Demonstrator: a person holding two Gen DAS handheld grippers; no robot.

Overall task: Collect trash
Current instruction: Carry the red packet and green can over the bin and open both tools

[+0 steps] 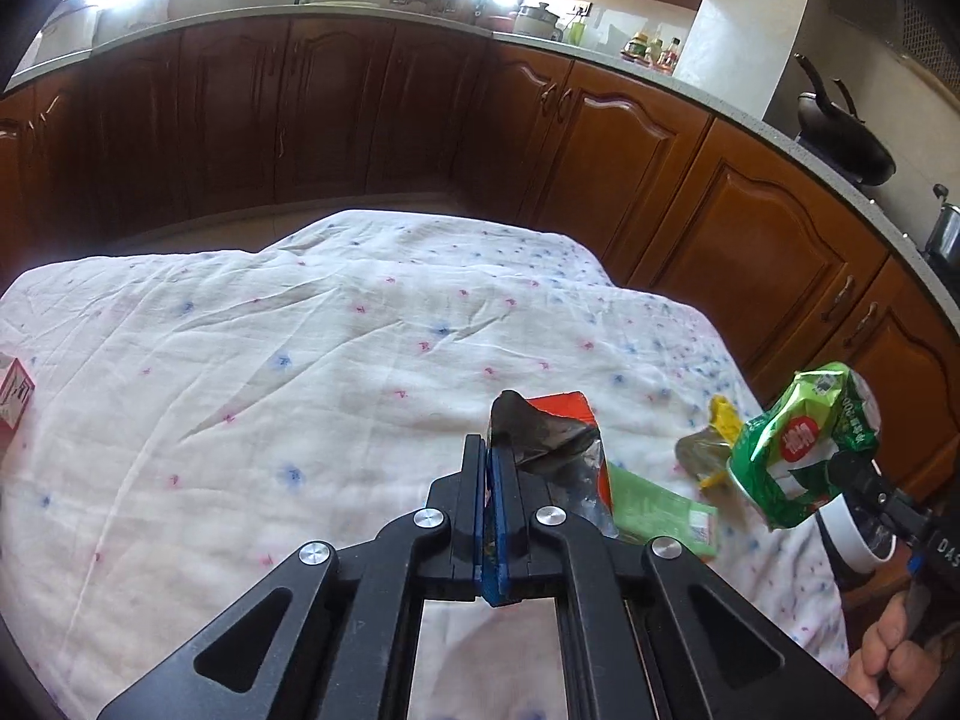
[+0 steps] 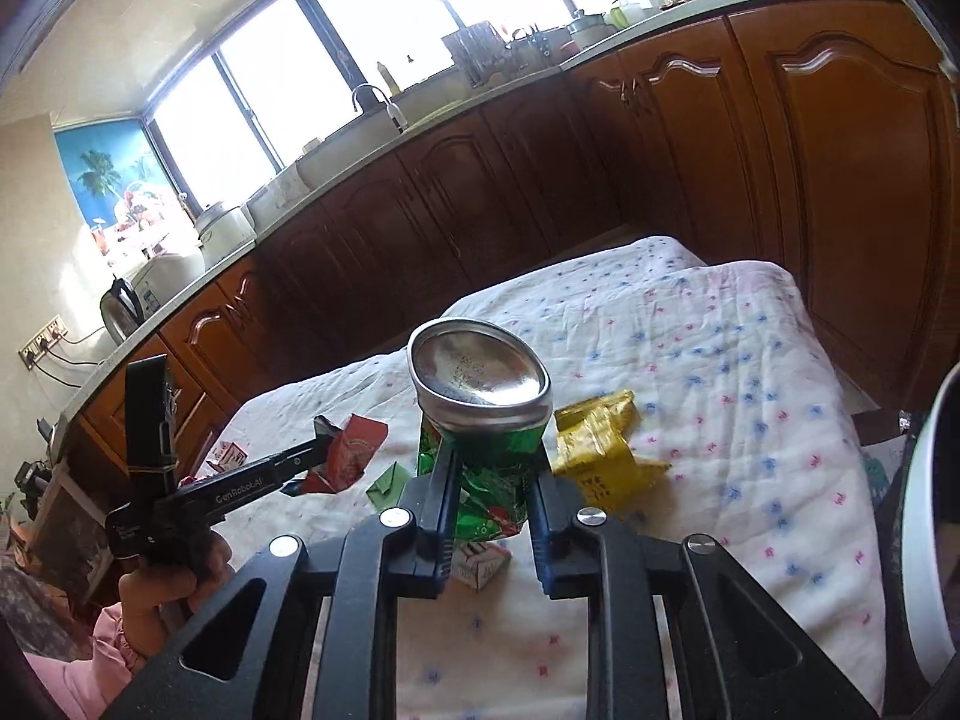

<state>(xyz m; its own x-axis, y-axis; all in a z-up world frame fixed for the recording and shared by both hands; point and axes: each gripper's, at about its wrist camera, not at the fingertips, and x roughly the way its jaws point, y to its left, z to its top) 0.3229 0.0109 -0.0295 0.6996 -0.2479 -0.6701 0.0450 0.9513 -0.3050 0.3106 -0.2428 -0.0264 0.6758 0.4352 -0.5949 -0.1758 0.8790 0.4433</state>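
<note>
Red-white carton (image 1: 13,399) cut by left edge of my left view. White bin rim (image 2: 927,516) cut at right edge. Small box (image 2: 480,564) half hidden behind my right fingers.

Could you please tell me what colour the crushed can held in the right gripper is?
The crushed can is green with a red-and-white logo and a bare silver base; the left wrist view shows it best.

Left wrist view, close behind its gripper (image 1: 493,468), low over the cloth-covered table (image 1: 240,360), facing the cabinets (image 1: 336,114), right wrist view likewise, angled toward the window (image 2: 288,78), both sharing table, crushed can (image 2: 480,420) and sink counter (image 1: 324,9).
</note>
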